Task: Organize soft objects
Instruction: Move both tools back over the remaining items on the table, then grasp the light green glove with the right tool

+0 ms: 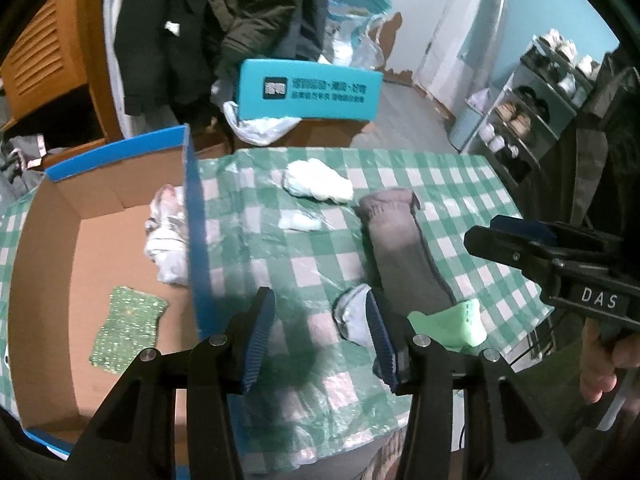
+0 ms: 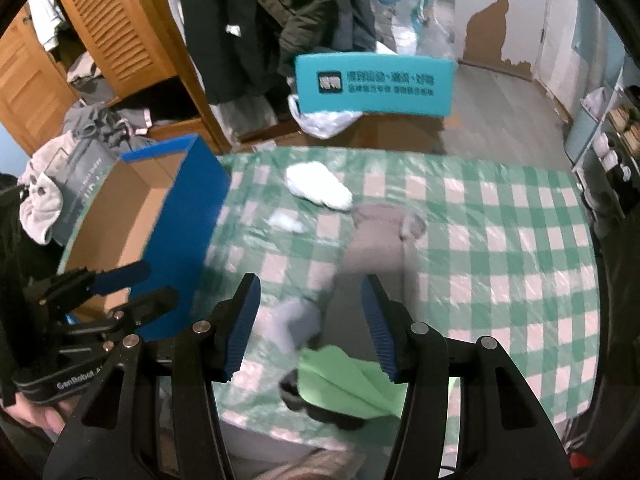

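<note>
On the green checked tablecloth [image 1: 304,248] lie a long grey sock [image 1: 404,248] [image 2: 376,248], a white sock bundle [image 1: 318,182] [image 2: 318,186], a small pale cloth [image 1: 300,220], a light grey sock [image 1: 354,316] [image 2: 298,320] and a green cloth [image 1: 456,322] [image 2: 344,380]. A blue-edged cardboard box [image 1: 100,248] [image 2: 184,232] holds a white garment [image 1: 168,236] and a green sponge cloth [image 1: 126,328]. My left gripper [image 1: 320,336] is open, empty, beside the light grey sock. My right gripper [image 2: 310,328] is open, empty, above the light grey sock and green cloth.
A teal chair back [image 1: 308,92] [image 2: 374,86] stands behind the table. Dark coats [image 1: 208,24] hang by a wooden wardrobe [image 2: 120,40]. A shoe rack [image 1: 532,112] stands at the right. The table's front edge is close below both grippers.
</note>
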### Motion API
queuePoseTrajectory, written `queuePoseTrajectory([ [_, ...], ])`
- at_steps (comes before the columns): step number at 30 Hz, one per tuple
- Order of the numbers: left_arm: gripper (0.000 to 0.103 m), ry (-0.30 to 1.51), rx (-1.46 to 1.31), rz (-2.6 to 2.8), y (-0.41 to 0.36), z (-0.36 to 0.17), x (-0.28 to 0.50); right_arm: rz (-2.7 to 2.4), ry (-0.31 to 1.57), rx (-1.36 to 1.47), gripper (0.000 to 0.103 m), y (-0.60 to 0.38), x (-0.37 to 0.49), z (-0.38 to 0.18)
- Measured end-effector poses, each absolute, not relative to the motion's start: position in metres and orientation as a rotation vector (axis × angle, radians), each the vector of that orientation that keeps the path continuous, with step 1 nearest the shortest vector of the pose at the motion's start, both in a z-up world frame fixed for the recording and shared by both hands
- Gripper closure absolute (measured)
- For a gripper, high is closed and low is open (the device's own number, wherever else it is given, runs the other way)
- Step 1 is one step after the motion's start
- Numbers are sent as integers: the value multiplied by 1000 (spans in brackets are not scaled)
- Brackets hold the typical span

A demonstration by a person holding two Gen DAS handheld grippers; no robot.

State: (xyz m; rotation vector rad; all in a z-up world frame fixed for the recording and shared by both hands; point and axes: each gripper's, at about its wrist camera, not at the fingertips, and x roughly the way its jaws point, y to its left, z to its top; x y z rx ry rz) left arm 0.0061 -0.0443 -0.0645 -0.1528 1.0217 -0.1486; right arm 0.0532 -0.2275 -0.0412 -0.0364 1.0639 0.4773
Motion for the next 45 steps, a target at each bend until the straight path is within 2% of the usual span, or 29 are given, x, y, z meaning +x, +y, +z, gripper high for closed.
queuePoseTrajectory([
  [22,54,1158,-146,-205,-101,-113,28,352,1247,-8,50,-305,38,-112],
  [45,54,1278,-135,-201,-111,-157,41,401,1373,-134,50,-279,31,-169],
])
